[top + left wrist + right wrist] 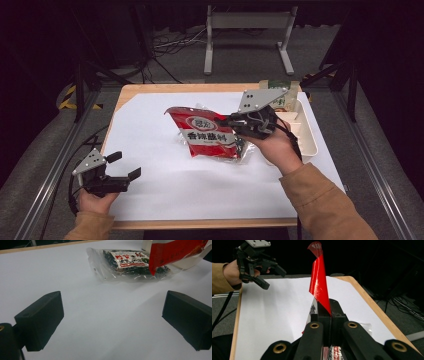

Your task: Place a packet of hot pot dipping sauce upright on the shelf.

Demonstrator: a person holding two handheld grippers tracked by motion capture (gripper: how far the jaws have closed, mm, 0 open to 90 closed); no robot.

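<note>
High view: red pouch (205, 132) lifted off the white sheet (150, 165), tilted, gripped at its right edge by the right claw (235, 122). Right gripper view: same red pouch (319, 287) standing edge-on, pinched between the two jaws, which are clenched tight on its lower edge; upper corner curled over. Right claw therefore grasping the red pouch.

Directly beneath and just right of the red pouch: clear packet (241, 149) of dark contents, flat on the sheet. Left gripper view: clear packet (130, 265) with a red-and-white label, red pouch (175, 252) hanging over its far right end.

Right of the red pouch, at the sheet's edge: cream tray (307, 132), with a green-labelled item (280, 90) at its far end, too small to identify.

Well left of the red pouch and nearer the front edge of the bench (135, 90): left claw (125, 165), released, jaws spread wide, nothing between them, hovering over bare white sheet (105, 315). Seen also in the right gripper view as left claw (273, 277), jaws apart, held clear of the red pouch.
</note>
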